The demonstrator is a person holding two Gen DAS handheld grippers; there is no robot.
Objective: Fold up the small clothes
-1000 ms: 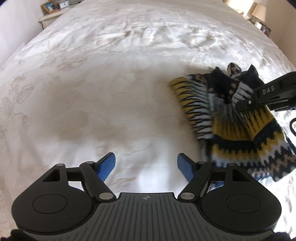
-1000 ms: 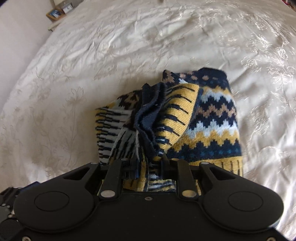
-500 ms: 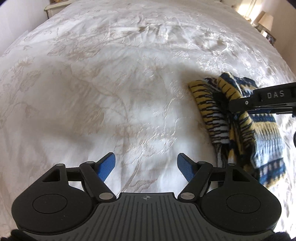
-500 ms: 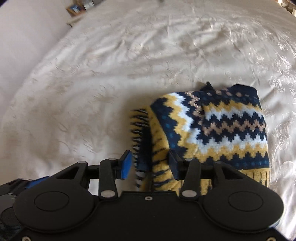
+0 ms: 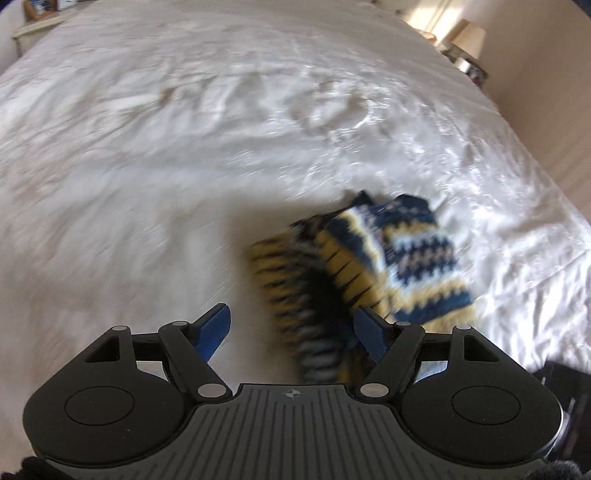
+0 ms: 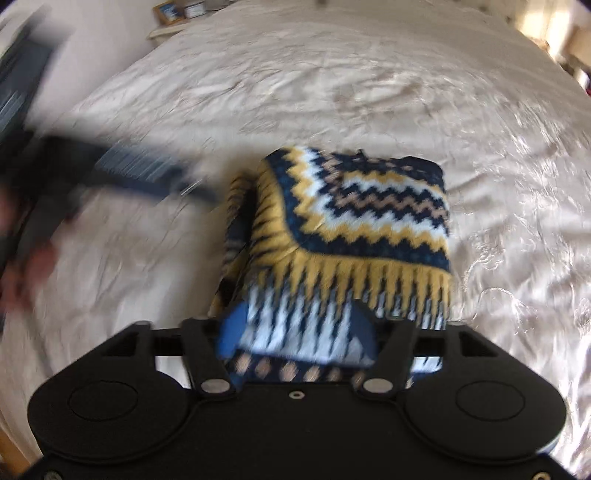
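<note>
A small knitted garment [image 6: 354, 221] in navy, yellow and white zigzags lies folded in a bundle on the white bedspread [image 6: 332, 92]. It also shows in the left wrist view [image 5: 365, 266], blurred. My right gripper [image 6: 295, 325] is open, its blue pads on either side of the garment's near edge. My left gripper [image 5: 293, 332] is open and empty, with the garment's left edge just ahead of its right finger. The left gripper shows as a dark blur at the left of the right wrist view [image 6: 122, 173].
The embroidered bedspread [image 5: 147, 166] fills both views. A nightstand with a picture frame [image 6: 170, 13] stands beyond the far left corner. A lamp [image 5: 467, 37] stands by the wall at the far right.
My right gripper has opened and let go of the garment, which now lies folded over. My left gripper has swung right toward the garment.
</note>
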